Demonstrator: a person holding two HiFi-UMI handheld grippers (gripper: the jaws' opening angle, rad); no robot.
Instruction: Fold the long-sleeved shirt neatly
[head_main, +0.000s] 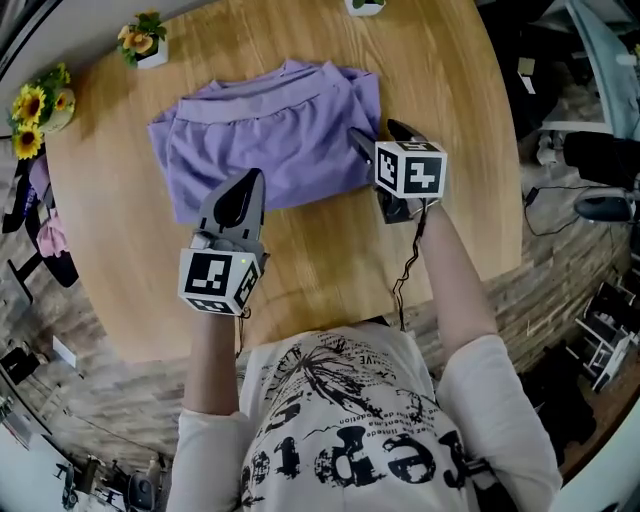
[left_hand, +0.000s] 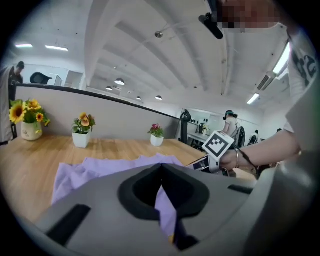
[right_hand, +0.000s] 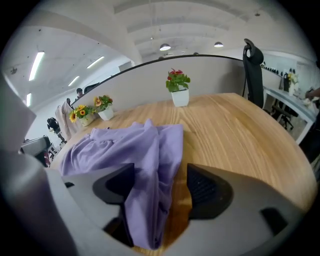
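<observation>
Jaws: left gripper (left_hand: 161, 169) tight on shirt (left_hand: 95, 169)

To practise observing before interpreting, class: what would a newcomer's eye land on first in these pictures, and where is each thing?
The purple shirt, partly folded, lies across the middle of the round wooden table. The left gripper is shut on its near edge, while the right gripper straddles its right edge with jaws apart. Small pots of flowers stand along the table's far rim.
</observation>
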